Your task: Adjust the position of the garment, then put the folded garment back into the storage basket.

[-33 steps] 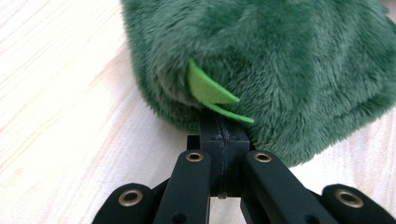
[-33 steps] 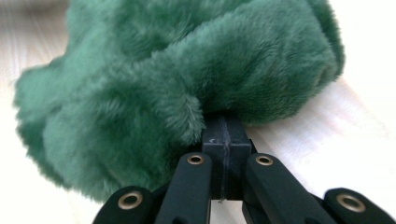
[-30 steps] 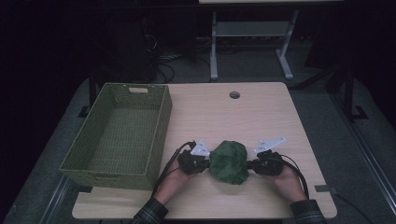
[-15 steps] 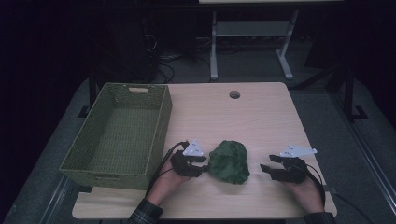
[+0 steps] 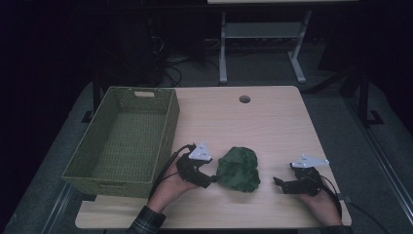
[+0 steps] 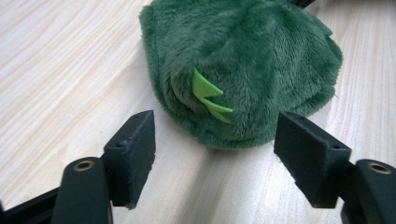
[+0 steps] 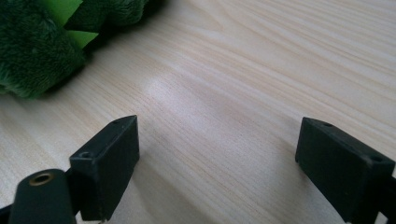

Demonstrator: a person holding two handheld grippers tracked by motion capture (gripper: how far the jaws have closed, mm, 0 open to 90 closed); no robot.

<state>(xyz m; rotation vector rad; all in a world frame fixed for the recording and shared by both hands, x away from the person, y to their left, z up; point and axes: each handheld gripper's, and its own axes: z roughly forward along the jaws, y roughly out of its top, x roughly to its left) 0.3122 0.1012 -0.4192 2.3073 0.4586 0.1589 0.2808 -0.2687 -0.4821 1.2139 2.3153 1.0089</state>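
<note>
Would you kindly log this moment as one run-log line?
left gripper: just opened, beside green plush toy | right gripper: just opened, apart | toy: on table | basket: empty

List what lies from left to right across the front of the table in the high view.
Woven basket → left gripper → green plush toy → right gripper.

My left gripper has just been spreading its jaws. The green plush toy lies just ahead on the wooden table, untouched.
</note>
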